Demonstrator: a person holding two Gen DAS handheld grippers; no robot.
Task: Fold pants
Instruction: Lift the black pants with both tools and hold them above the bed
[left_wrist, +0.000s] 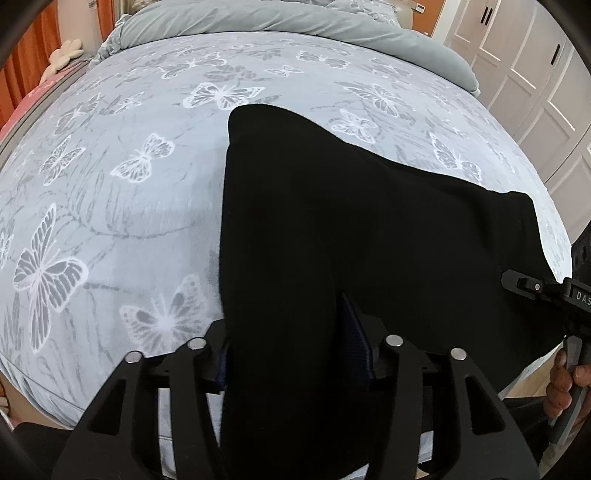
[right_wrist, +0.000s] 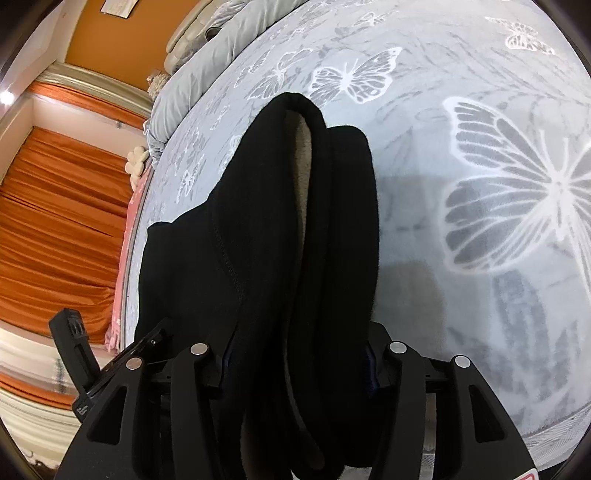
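Black pants (left_wrist: 351, 229) lie spread across the bed (left_wrist: 122, 206), on a grey-blue blanket printed with white butterflies. From my left side the cloth runs from a rounded far corner down toward me and off to the right, where it reaches the bed's near edge.

Left gripper (left_wrist: 295, 354): a fold of the black fabric passes between my two fingers and drapes down over the front of the tool. The right-hand pad shows blue beside the cloth; the left pad is mostly hidden under it. Whether the pads press the fabric or stand slack around it, I cannot tell.

Right gripper (right_wrist: 295, 354): a thick bunch of the pants fills the gap between my fingers. It looks like the waistband end, with a pale fleecy lining (right_wrist: 303, 166) showing inside the opening and a stitched seam down the left. Pads are buried in cloth; grip or no grip, I cannot tell.

A hand (left_wrist: 561, 384) holds the right tool's handle at the edge of the left view.

Grey duvet (left_wrist: 295, 26) is bunched at the head of the bed. Orange curtains (right_wrist: 62, 206) hang beyond the far side. White wardrobe doors (left_wrist: 524, 62) stand to the right.
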